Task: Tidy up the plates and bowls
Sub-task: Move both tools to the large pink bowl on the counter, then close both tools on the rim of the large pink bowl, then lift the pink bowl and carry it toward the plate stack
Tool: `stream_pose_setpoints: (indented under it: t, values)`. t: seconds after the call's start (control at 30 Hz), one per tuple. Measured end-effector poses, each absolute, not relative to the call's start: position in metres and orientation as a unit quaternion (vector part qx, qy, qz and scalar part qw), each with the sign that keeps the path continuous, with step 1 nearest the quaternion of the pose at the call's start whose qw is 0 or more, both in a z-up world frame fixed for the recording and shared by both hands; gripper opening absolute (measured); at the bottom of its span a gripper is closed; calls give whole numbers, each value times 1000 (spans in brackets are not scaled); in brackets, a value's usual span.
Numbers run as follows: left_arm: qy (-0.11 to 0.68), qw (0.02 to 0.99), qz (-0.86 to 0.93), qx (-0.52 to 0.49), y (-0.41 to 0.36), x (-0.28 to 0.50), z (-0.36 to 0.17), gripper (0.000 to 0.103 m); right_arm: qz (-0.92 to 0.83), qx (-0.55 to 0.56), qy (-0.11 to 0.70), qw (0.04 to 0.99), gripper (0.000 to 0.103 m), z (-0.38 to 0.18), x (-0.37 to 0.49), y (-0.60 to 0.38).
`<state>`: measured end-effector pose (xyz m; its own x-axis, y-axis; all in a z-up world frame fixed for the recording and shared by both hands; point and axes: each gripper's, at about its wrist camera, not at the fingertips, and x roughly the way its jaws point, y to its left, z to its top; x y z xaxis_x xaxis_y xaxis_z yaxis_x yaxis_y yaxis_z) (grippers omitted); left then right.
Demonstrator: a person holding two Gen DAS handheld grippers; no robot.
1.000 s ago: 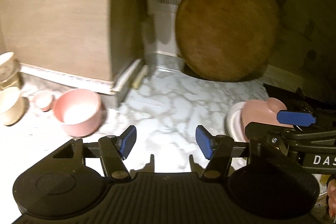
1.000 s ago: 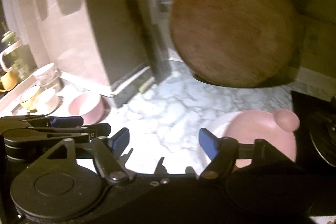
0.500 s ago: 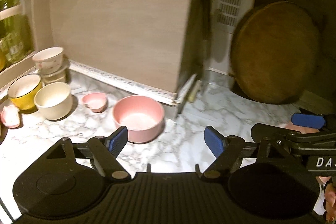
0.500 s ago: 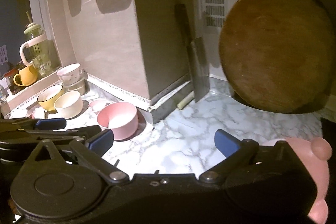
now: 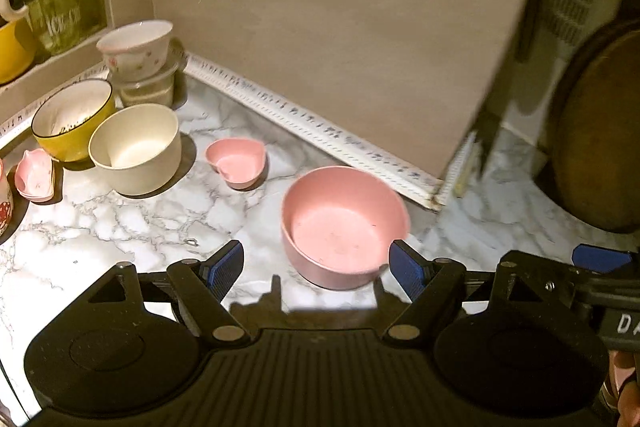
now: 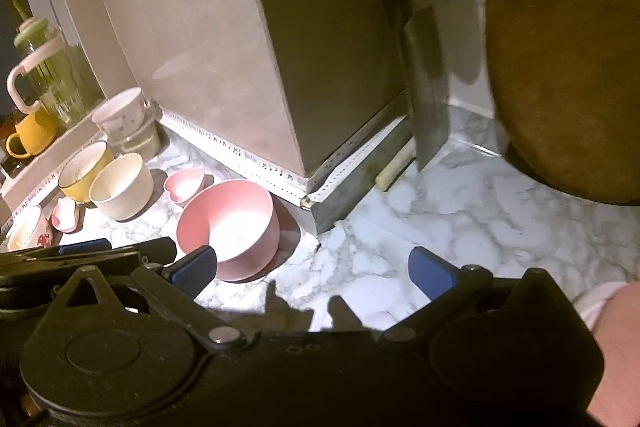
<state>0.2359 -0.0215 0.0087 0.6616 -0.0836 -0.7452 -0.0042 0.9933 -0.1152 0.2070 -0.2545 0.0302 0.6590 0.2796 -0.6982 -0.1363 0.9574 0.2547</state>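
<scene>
Pink bowl (image 5: 345, 227) now sits at twelve o'clock between the left gripper (image 5: 319, 264)'s wide, empty jaws — both views swung leftward; right gripper (image 6: 313, 267) gapes empty, so pickup looks next.

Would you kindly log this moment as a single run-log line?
left gripper: open, empty | right gripper: open, empty | pink bowl: on counter, ahead of left fingers | not gripped
</scene>
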Motion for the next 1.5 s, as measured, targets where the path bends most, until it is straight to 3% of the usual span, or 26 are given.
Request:
stream_pose_setpoints:
  t: [0.43,0.8,0.87,1.1,1.5]
  values:
    - [473,879,-5,-64,-8,309,-10,79,118,117,476,864,97,8,282,-228]
    - [494,865,12,-87,4,329,-35,77,121,119,503,848,70,-13,302,-205]
    - [496,862,4,-101,5,329,-39,66,123,120,505,846,64,-15,303,-203]
    - [495,860,-12,-127,2,325,-43,52,134,117,509,842,38,-19,306,-197]
    - [496,857,8,-138,2,321,-45,18,147,111,512,839,15,-19,303,-191]
